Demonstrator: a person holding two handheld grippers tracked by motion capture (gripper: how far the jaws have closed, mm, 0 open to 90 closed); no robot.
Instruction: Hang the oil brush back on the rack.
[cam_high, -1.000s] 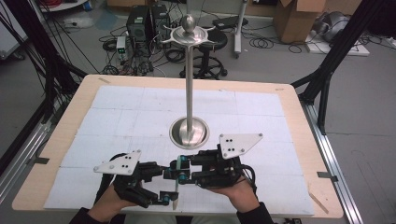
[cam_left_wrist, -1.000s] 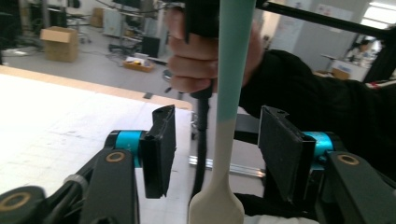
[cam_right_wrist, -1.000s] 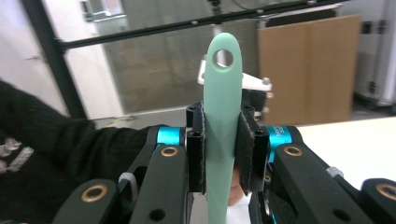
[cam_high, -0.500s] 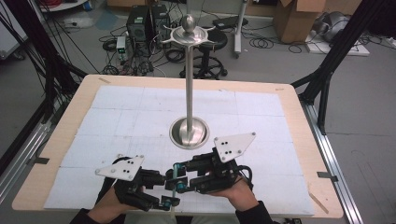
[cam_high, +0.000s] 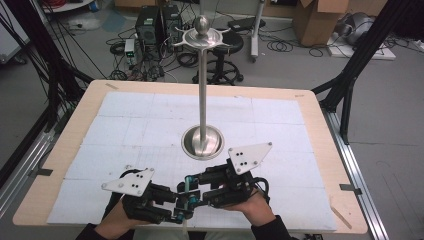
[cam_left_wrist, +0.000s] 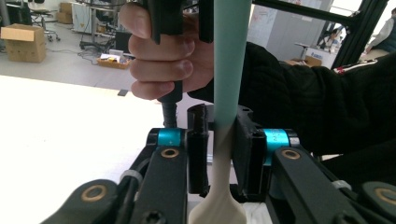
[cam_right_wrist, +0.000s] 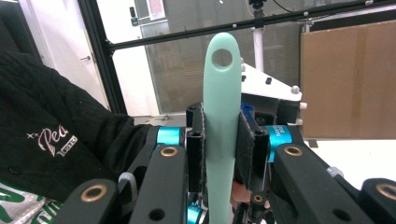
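Observation:
A spatula with a mint-green handle (cam_right_wrist: 222, 107) and a cream neck (cam_left_wrist: 223, 154) is held between my two grippers, which face each other near the table's front edge. My right gripper (cam_right_wrist: 222, 119) is shut on the handle, whose end with a hanging hole points up in the right gripper view. My left gripper (cam_left_wrist: 220, 123) is closed around the cream neck, with the widening head low between its jaws. From above, the left gripper (cam_high: 177, 214) and the right gripper (cam_high: 192, 189) nearly touch, one hand behind each.
A tall metal stand (cam_high: 202, 95) with a round dish base (cam_high: 202, 142) and a hooked top rises mid-table, just beyond the grippers. White gridded mats (cam_high: 125, 125) cover the wooden table (cam_high: 320, 150). Black frame posts, cables and boxes surround it.
Both grippers have shifted slightly right and toward the front edge, and the right gripper has closed in on the spatula held by the left.

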